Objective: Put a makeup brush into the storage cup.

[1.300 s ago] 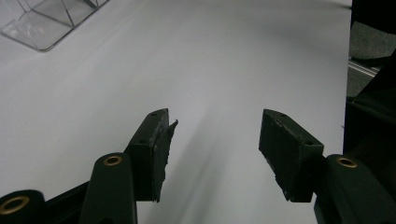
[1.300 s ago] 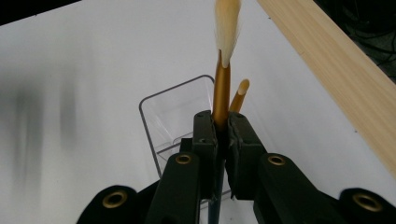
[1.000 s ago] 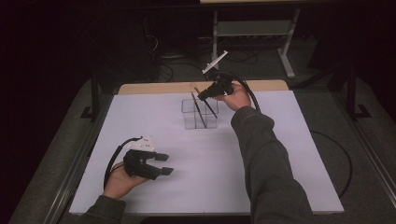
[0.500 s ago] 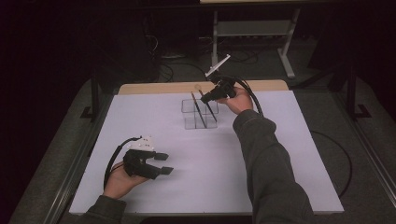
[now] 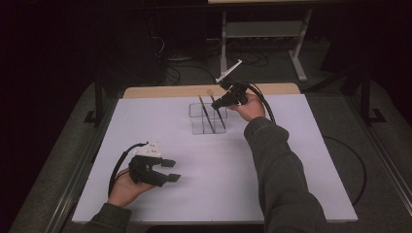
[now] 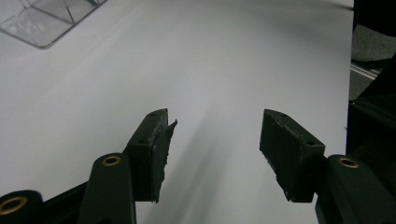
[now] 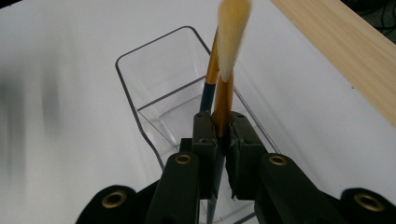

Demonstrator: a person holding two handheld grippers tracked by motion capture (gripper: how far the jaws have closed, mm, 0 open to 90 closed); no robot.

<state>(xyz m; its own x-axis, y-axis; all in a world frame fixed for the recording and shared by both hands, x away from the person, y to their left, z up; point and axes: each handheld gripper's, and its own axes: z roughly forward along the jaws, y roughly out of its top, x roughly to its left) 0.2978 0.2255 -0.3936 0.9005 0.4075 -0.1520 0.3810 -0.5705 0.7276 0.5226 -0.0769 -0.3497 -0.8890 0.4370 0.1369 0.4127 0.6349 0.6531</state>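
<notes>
Right gripper pinches a brush at the clear holder

The right gripper (image 7: 220, 135) has its jaws pressed onto the orange handle of a paintbrush (image 7: 223, 100), bristles up, standing in the clear plastic holder (image 7: 140, 109) beside a second brush (image 5: 202, 110). The left gripper (image 6: 212, 144) rests well apart near the table's (image 5: 291, 160) front, jaws spread and empty.

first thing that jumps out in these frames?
The right hand-held gripper, at the far middle of the white table, is clamped on a paintbrush with a pale bristle tip, over a clear plastic holder. A second brush leans inside that holder. The left hand-held gripper rests open at the near left, holding nothing.
</notes>
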